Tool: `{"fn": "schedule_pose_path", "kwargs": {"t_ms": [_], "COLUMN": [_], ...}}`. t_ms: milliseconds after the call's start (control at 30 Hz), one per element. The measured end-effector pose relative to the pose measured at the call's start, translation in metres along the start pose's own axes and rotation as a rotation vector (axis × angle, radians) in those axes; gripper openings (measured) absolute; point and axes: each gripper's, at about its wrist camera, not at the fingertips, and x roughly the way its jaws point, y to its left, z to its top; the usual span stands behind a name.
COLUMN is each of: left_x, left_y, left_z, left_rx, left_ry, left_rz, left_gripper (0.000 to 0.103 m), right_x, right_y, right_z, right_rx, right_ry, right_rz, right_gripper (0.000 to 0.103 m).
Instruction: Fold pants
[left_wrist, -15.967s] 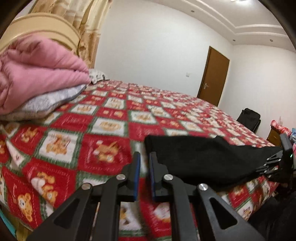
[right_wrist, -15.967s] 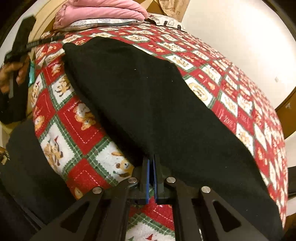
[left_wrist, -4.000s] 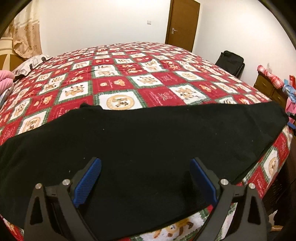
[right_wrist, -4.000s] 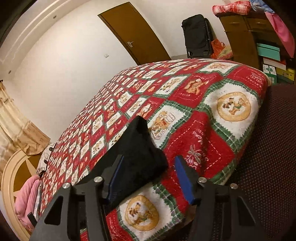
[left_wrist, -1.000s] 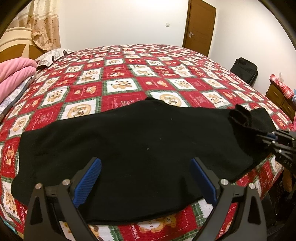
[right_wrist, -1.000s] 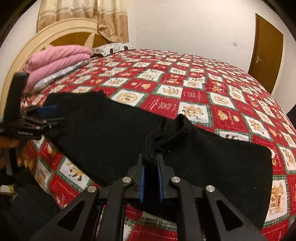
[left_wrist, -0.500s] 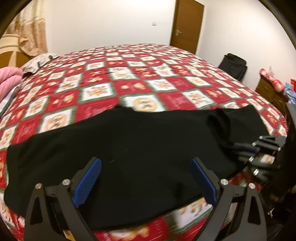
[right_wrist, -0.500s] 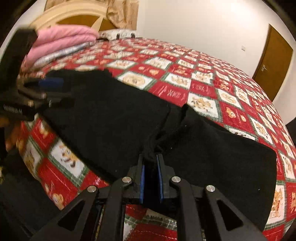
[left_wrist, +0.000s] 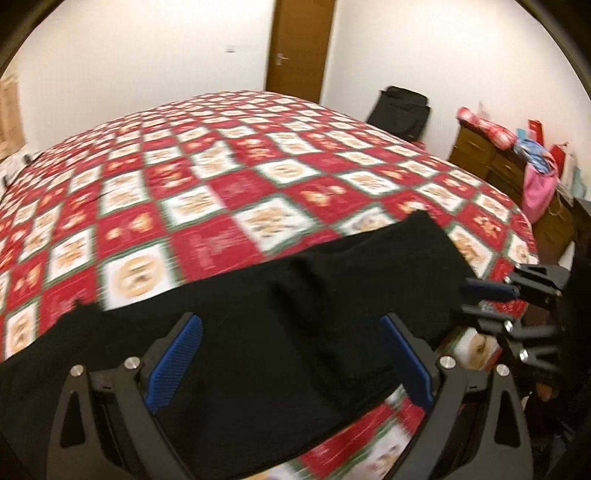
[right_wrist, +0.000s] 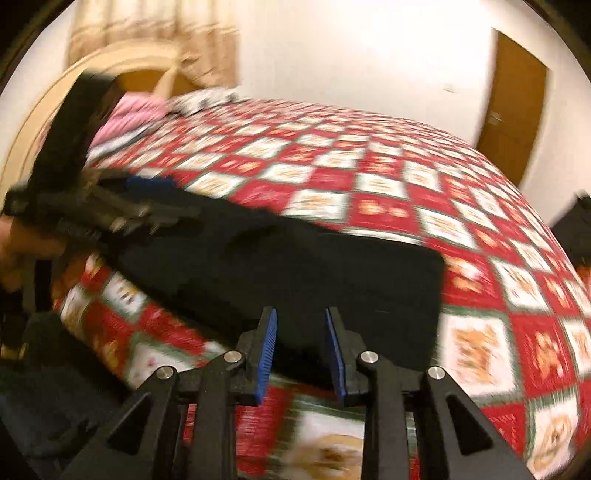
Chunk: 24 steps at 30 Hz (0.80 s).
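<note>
Black pants (left_wrist: 280, 317) lie flat along the near edge of the bed, with a doubled layer at their right end; they also show in the right wrist view (right_wrist: 295, 273). My left gripper (left_wrist: 291, 354) is wide open above the pants and holds nothing. My right gripper (right_wrist: 300, 332) is open just over the near edge of the pants and empty; it shows in the left wrist view (left_wrist: 484, 299) at the pants' right end. The left gripper also appears in the right wrist view (right_wrist: 155, 199) at the pants' left end. Both views are motion-blurred.
The bed has a red, white and green checked quilt (left_wrist: 229, 177). Pink folded bedding (right_wrist: 125, 118) lies by the headboard. A brown door (left_wrist: 299, 48), a black bag (left_wrist: 399, 110) and a wooden dresser with clutter (left_wrist: 509, 166) stand past the bed.
My right gripper has opened and let go of the pants' fold, which now lies down on the pants. Both grippers have swung to the right. The left gripper stays open.
</note>
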Motion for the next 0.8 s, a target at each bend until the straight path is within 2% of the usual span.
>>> {"fn": "schedule_pose_path", "kwargs": {"t_ms": [67,133,200,267,300,333,367,400,433,633,700,800], "left_x": [0.007,0.016,0.026,0.039,0.043,0.047,0.051,0.054,0.054,0.036,0.039,0.048], "left_y": [-0.014,-0.024,-0.026,-0.027,-0.026,-0.026,-0.025,-0.026,-0.028,-0.023,-0.01,0.009], "left_z": [0.006,0.012,0.018,0.02,0.019,0.018,0.017,0.015,0.014,0.01,0.007,0.0], "left_rx": [0.049,0.092,0.092,0.083,0.077,0.068,0.063,0.064,0.067,0.077,0.06,0.011], "left_ry": [-0.011,-0.009,0.014,0.053,0.064,0.073,0.087,0.105,0.115,0.079,0.099,0.139], "left_rz": [0.012,0.011,-0.002,-0.003,0.0,-0.006,-0.024,-0.033,-0.036,0.01,0.042,0.052], "left_gripper": [0.095,0.08,0.071,0.071,0.066,0.048,0.036,0.014,0.01,0.005,0.005,0.005], "right_x": [0.0,0.002,0.005,0.006,0.007,0.006,0.005,0.002,0.002,0.002,0.002,0.007], "right_y": [-0.015,-0.027,-0.031,-0.032,-0.032,-0.031,-0.031,-0.031,-0.032,-0.04,-0.043,-0.045], "right_z": [-0.002,-0.003,-0.005,-0.006,-0.007,-0.006,-0.006,-0.007,-0.007,-0.009,-0.009,-0.01], "right_rx": [0.065,0.121,0.15,0.163,0.164,0.162,0.161,0.162,0.164,0.212,0.228,0.241], "right_ry": [-0.006,-0.018,-0.013,-0.015,-0.015,-0.018,-0.025,-0.031,-0.034,-0.043,-0.048,-0.03], "right_rz": [-0.013,-0.025,-0.019,-0.012,-0.008,-0.004,-0.009,-0.014,-0.016,-0.03,-0.034,-0.027], "right_gripper": [0.028,0.028,0.028,0.028,0.028,0.028,0.028,0.028,0.029,0.029,0.029,0.03]}}
